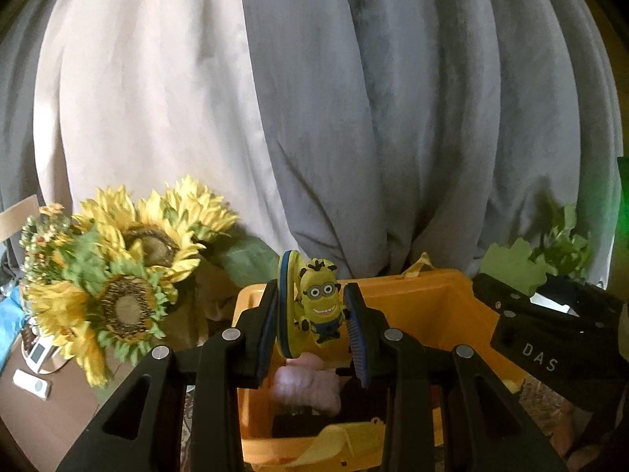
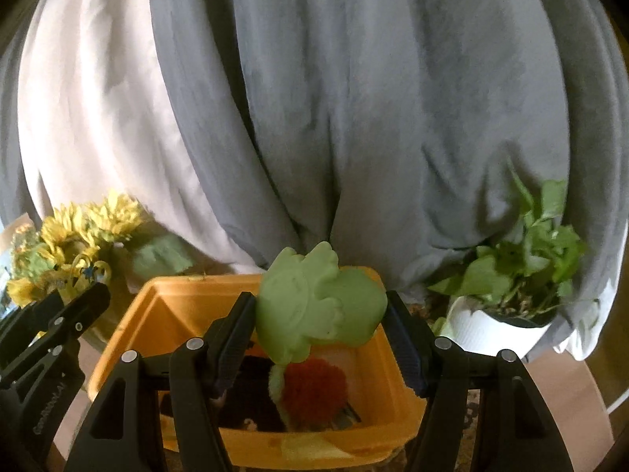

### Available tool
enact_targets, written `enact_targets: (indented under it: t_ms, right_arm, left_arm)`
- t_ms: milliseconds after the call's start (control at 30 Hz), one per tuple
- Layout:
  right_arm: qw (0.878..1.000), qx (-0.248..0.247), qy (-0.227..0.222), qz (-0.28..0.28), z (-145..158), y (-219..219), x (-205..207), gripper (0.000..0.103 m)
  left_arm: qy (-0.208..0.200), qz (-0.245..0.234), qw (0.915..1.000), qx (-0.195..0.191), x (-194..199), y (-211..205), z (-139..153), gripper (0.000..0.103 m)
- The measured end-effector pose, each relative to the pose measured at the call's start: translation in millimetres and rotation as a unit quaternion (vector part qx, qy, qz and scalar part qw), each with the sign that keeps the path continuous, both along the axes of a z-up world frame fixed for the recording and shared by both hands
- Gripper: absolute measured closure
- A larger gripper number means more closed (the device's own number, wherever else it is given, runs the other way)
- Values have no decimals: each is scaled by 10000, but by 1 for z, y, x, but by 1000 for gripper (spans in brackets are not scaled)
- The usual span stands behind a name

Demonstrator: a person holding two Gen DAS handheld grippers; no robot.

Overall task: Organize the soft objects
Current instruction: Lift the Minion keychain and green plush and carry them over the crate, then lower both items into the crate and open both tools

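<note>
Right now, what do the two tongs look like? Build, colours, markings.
Both alike: matte black plastic linkage arms with triangular cut-outs and round silver pivot pins. Left tongs carry ribbed dark-blue pads; right tongs the same. White "DAS" lettering on the right unit's body, faint lettering on the left's. No cables or sleeves visible.

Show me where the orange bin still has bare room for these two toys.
Inside the orange plastic bin, bare wall and floor show on the left, toward the sunflowers. The middle is crowded: a red pompom, dark items, and a pink fuzzy toy.
</note>
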State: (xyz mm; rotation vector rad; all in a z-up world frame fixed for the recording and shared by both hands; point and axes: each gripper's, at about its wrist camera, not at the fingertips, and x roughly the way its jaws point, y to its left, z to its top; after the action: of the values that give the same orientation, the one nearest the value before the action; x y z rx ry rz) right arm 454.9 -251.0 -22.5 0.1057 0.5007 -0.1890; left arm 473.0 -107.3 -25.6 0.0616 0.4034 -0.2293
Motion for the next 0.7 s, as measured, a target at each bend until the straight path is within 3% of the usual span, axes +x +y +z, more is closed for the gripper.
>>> enact_targets:
  t_ms: [500,700]
  right_arm:
    - [9970,34,766,129,-36,-9,52,37]
    - [9948,87,993,219,-43,-9,65,32]
  left_arm:
    - [637,-126,9976,245,49,-16,-33,69]
    - [824,-156,9959,339,56,-17,-42,65]
